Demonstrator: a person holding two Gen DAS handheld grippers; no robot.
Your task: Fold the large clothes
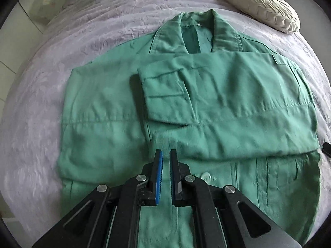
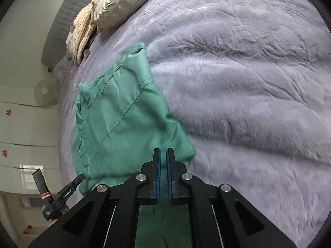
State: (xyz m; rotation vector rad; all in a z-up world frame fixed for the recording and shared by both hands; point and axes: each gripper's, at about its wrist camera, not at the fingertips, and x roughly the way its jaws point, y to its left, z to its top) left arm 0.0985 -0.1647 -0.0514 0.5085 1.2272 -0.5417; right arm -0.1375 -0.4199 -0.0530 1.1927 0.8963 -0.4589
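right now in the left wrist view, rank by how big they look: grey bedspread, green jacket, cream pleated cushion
1. Grey fuzzy bedspread, which fills most of the frame.
2. Green cotton jacket, spread across the middle.
3. Cream pleated cushion, which also lies farther from the camera.

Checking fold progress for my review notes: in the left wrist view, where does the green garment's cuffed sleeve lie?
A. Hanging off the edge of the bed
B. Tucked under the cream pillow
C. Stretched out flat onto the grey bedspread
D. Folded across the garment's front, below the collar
D: the cuffed sleeve lies folded across the front of the green garment, below its collar.
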